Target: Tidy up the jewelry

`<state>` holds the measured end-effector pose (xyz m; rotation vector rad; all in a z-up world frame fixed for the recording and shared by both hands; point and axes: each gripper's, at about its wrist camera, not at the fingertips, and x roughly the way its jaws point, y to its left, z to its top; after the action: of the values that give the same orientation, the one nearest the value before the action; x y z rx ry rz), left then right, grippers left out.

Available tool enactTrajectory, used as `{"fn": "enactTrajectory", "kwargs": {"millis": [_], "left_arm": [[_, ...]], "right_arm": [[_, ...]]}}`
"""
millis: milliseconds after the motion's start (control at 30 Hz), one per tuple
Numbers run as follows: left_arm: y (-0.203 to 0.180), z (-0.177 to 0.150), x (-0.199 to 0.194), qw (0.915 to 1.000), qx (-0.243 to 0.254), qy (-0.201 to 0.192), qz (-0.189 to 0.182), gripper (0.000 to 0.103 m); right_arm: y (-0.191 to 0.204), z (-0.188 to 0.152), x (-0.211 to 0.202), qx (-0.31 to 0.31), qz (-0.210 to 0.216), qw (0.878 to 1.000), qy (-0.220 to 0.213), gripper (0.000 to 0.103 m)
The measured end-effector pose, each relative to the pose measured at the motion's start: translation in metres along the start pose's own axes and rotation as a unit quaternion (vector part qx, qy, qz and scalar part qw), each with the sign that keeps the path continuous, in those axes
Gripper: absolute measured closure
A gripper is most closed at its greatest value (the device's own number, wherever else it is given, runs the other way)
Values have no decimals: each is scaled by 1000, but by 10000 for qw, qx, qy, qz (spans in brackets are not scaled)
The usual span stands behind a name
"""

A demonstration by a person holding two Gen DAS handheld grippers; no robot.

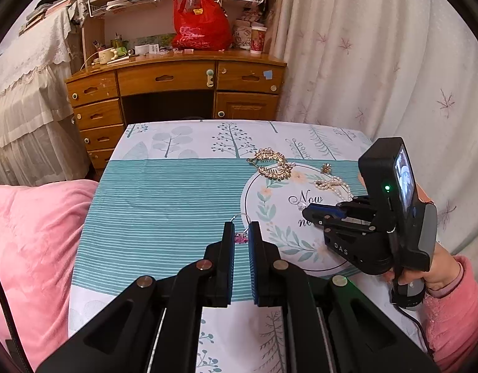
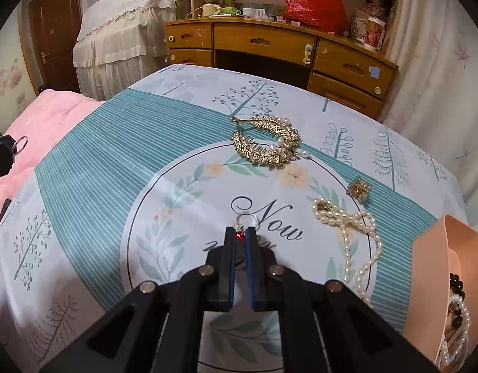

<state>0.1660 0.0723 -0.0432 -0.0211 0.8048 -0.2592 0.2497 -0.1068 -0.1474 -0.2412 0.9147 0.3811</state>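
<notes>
My left gripper (image 1: pixel 241 231) is shut on a silver ring with a pink stone (image 1: pixel 240 237), held above the striped cloth. My right gripper (image 2: pixel 241 234) is shut on a silver ring with a red stone (image 2: pixel 242 224), low over the round "Now" print; it shows in the left wrist view (image 1: pixel 307 214) too. A gold leaf hair comb with pearls (image 2: pixel 266 143) lies at the far edge of the print. A pearl necklace (image 2: pixel 350 233) and a small gold brooch (image 2: pixel 359 189) lie to the right. A peach box (image 2: pixel 450 283) with beads inside stands at the right edge.
The table has a tree-patterned cloth (image 1: pixel 164 192). A pink blanket (image 1: pixel 30 242) lies to the left. A wooden desk (image 1: pixel 176 84) with a red bag (image 1: pixel 201 25) stands beyond the table. Curtains (image 1: pixel 378 62) hang on the right.
</notes>
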Motion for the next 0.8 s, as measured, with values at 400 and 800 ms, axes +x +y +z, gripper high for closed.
{"fn": "enactTrajectory", "kwargs": {"millis": [400,800], "left_arm": [[-6,5,-7,10000,7,-33,47,97],[-39,15,-7,9998,109,-112,-75,97]], "right_arm": [[-9,-1,-12,223,270,9994,6,103],[-17,5,-52,126,218,9987,-436,102]]}}
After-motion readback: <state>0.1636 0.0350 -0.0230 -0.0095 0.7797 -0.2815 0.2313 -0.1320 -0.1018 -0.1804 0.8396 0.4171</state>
